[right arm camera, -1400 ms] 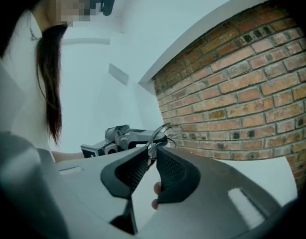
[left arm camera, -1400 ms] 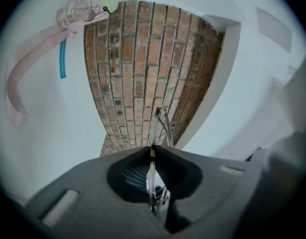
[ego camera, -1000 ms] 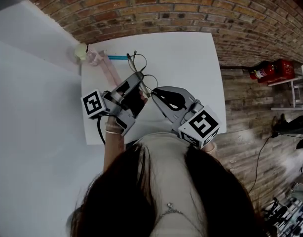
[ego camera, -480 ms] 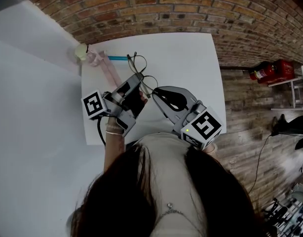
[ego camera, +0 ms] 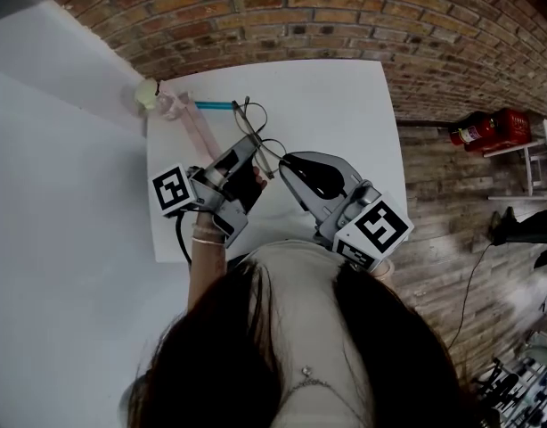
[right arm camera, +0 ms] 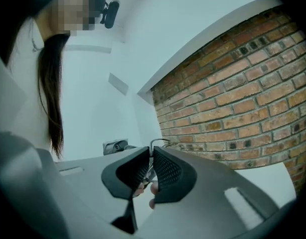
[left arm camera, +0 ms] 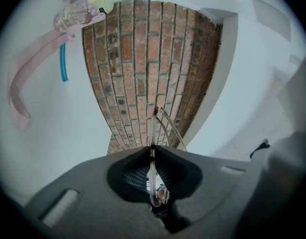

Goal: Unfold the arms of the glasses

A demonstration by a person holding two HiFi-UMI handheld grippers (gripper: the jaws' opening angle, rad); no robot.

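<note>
Since a second ago the right gripper (ego camera: 284,160) has swung a little up and to the right, its marker cube riding further out, while the left gripper (ego camera: 247,143) has barely moved; the thin wire-framed glasses (ego camera: 256,125) sit slightly higher, held in the air above the smooth white square table (ego camera: 345,105) between the two grippers; the left gripper's ribbed dark pads are pressed together on the frame edge-on; the right gripper's jaws are pinched on a slender curved wire of the glasses; on the table's far left lie a soft pink strap (ego camera: 199,125) and a teal plastic stick (ego camera: 213,105); rough red brick wall (ego camera: 345,12) beyond.
</note>
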